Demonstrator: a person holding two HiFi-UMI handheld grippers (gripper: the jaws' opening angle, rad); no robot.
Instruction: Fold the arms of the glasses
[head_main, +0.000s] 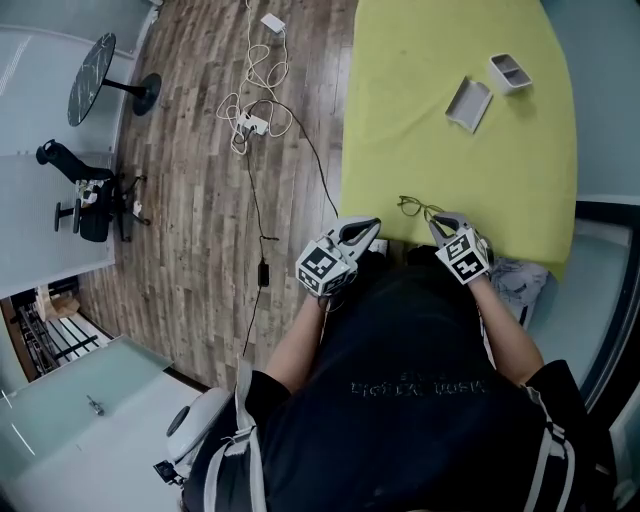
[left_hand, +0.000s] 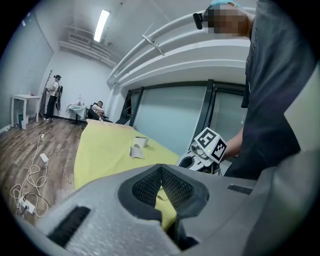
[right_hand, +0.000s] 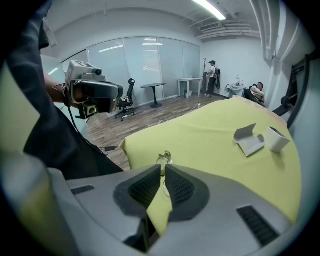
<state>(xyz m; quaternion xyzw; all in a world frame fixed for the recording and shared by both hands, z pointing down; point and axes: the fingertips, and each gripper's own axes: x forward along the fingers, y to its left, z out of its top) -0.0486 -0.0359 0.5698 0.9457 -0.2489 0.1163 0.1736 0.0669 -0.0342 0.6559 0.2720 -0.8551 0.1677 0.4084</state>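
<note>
Glasses (head_main: 410, 207) at table (head_main: 420, 120) edge, 6 o'clock. Right hand-held gripper (right_hand: 163, 169) looks clenched on one arm; left hand-held gripper (left_hand: 161, 171) clenched, empty. We pinch near the hinge, swing inward slowly.

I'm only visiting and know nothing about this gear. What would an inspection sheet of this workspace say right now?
Surface: table covered by a yellow-green cloth.
Job's things: glasses near the front edge, one arm out toward the right gripper.
Clutter: grey case pieces at the far end.
Grippers: left gripper shut, empty; right gripper apparently closed on a glasses arm.
Cables: cords and a power strip on the wooden floor.
Surroundings: office chair, round table, glass walls.
</note>
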